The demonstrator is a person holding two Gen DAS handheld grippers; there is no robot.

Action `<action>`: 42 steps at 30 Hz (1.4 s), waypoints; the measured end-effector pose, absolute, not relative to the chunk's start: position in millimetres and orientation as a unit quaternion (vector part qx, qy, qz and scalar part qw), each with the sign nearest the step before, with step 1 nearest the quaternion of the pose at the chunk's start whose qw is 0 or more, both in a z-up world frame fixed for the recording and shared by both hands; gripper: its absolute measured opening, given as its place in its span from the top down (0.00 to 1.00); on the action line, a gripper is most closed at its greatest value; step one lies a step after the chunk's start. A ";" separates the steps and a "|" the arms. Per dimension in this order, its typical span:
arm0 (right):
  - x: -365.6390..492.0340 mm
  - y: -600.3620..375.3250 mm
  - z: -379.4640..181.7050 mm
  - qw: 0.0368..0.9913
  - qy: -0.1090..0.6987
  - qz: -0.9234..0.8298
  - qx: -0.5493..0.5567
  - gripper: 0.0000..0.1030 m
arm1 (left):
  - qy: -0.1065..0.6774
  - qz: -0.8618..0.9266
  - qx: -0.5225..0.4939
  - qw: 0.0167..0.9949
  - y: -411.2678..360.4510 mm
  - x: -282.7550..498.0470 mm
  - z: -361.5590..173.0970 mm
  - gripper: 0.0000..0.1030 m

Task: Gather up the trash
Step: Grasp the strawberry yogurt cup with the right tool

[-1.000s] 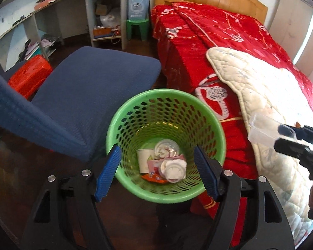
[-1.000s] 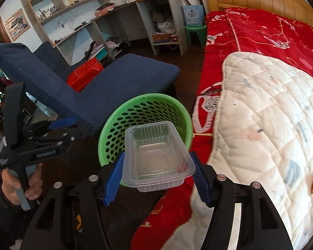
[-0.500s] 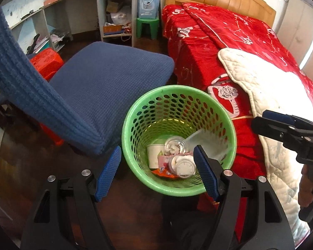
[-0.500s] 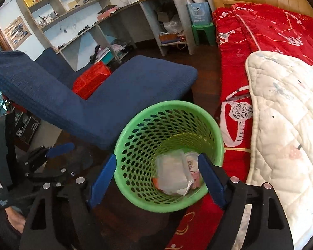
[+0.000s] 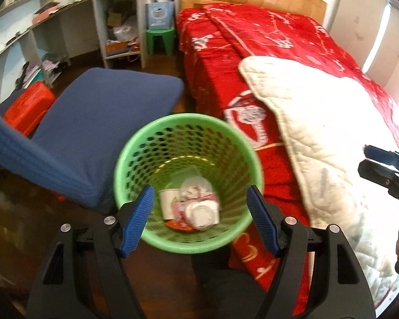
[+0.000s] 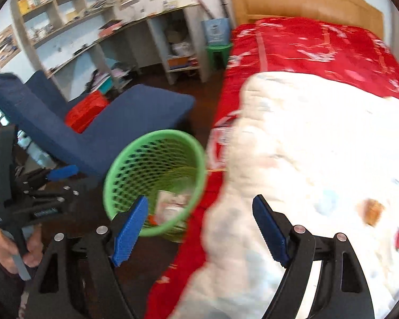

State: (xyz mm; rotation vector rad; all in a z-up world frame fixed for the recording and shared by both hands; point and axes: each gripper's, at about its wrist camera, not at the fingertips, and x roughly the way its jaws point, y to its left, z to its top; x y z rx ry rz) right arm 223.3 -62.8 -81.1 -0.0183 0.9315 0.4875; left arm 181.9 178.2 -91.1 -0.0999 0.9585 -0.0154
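Observation:
A green perforated trash basket (image 5: 146, 143) stands on the floor between the blue chair and the bed; it also shows in the right wrist view (image 6: 114, 170). Inside lie a paper cup (image 5: 168, 203), a clear plastic container (image 5: 196, 187), lids and wrappers. My left gripper (image 5: 199, 220) is open and empty, just above the basket's near rim. My right gripper (image 6: 199, 226) is open and empty, over the edge of the white quilt (image 6: 319, 159), to the right of the basket. A small orange scrap (image 6: 372, 210) lies on the quilt.
A blue chair (image 5: 101, 122) stands left of the basket. The bed with a red cover (image 5: 266, 53) fills the right. An orange crate (image 5: 26, 106), a desk with shelves (image 5: 66, 26) and a green stool (image 5: 161, 40) stand farther back.
My right gripper opened and let the clear plastic container fall into the basket, then swung right over the quilt. My left gripper stayed open over the basket.

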 end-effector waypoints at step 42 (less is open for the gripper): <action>258.5 -342.8 -153.7 0.866 0.500 -0.005 0.004 0.14 | 0.486 -0.223 0.032 0.844 -120.1 265.6 -102.6 0.31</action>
